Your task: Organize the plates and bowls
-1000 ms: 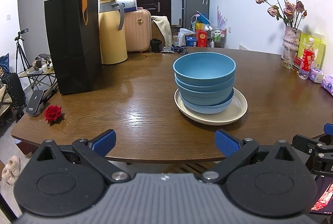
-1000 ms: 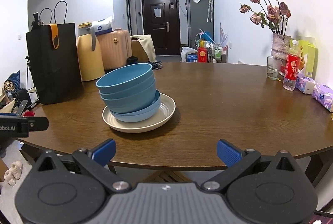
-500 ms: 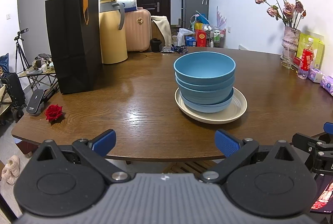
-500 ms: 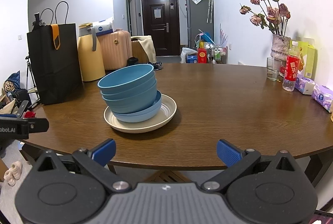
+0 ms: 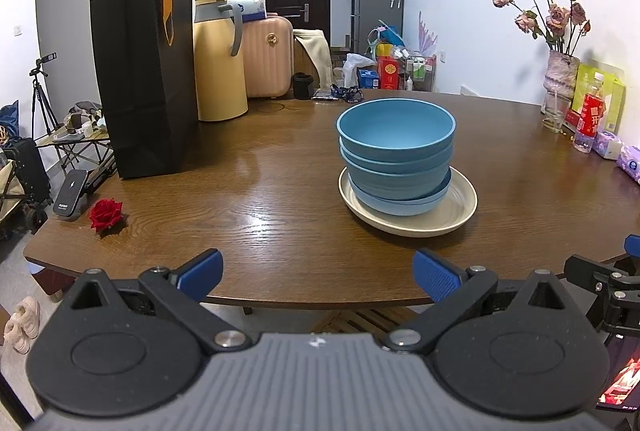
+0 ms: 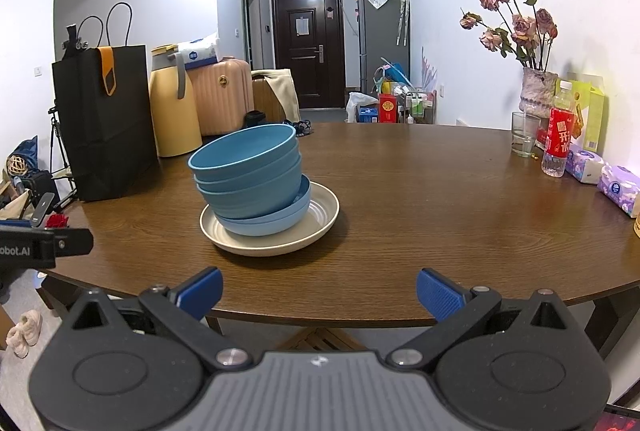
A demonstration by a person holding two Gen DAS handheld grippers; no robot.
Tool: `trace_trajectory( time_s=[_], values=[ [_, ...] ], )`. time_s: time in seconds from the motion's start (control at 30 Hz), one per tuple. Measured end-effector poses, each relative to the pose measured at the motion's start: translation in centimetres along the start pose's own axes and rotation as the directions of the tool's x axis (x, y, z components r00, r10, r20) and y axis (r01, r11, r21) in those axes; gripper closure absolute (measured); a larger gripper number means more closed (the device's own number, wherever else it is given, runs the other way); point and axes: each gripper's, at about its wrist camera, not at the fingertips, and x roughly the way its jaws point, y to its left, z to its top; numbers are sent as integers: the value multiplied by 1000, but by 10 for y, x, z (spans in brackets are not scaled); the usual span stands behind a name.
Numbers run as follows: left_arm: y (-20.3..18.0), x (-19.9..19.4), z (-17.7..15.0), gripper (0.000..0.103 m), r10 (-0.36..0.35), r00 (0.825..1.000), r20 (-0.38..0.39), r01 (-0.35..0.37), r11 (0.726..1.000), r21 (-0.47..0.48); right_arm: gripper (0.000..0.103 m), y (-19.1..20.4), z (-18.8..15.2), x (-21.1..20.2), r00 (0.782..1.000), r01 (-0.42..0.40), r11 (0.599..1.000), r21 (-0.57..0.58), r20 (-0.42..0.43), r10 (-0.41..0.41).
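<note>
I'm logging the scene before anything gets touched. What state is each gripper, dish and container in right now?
Left gripper: open, empty, short of the table edge.
Right gripper: open, empty.
Blue bowls: nested, stack leaning, on the plate.
Cream plate: flat on the table, under the bowls.
Black paper bag: upright.
Glass: upright, looks about empty.
Red-label bottle: upright, capped.

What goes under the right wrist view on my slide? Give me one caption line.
Open right gripper at the edge of the wooden table, facing a leaning stack of blue bowls on a cream plate.
</note>
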Motion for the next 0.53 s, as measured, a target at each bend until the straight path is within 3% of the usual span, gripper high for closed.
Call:
trace_trajectory(
  time_s=[0.53],
  values=[
    [3, 6, 1, 0, -3, 1000, -19, 3, 1000, -5, 0, 1, 2, 0, 1000, -1, 1000, -4, 0, 1]
  ],
)
